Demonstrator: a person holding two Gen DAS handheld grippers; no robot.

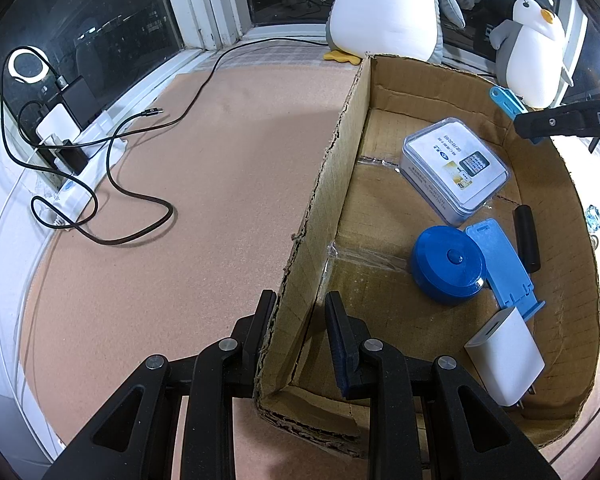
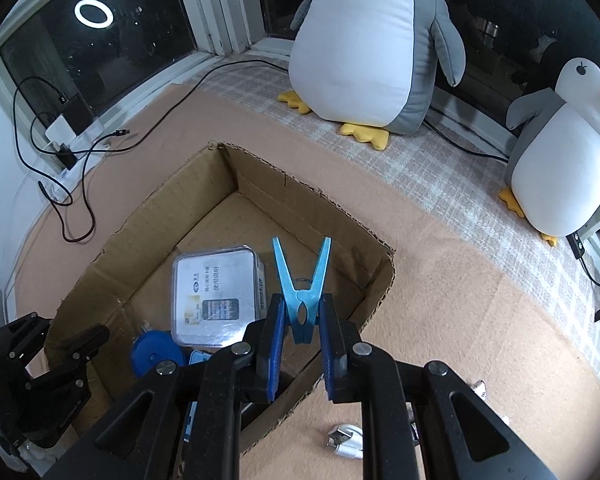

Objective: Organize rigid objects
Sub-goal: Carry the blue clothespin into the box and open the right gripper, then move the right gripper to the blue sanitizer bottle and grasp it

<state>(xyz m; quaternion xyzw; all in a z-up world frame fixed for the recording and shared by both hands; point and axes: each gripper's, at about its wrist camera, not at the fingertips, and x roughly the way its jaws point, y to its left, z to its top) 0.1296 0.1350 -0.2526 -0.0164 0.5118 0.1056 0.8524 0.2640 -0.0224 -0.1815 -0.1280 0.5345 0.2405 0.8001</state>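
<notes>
A shallow cardboard box [image 1: 336, 168] [image 2: 148, 216] holds a clear case with a printed card [image 1: 454, 168] [image 2: 216, 294], a blue round tape measure [image 1: 448, 264] [image 2: 154, 356], a blue flat stand [image 1: 500, 260], a black stick [image 1: 527, 238] and a white charger [image 1: 506, 360]. My left gripper [image 1: 300, 320] straddles the box's left wall, one finger on each side, gripping it. My right gripper [image 2: 300, 316] is shut on a light blue clothespin [image 2: 302, 288] and holds it over the box's right side; the clothespin also shows in the left wrist view [image 1: 508, 100].
Two plush penguins [image 2: 364, 40] [image 2: 568, 148] stand by the dark window. Black cables [image 1: 140, 200] and chargers [image 1: 68, 120] lie at the left on the pink mat. A white cable plug [image 2: 344, 440] lies on the mat by the box's near right side.
</notes>
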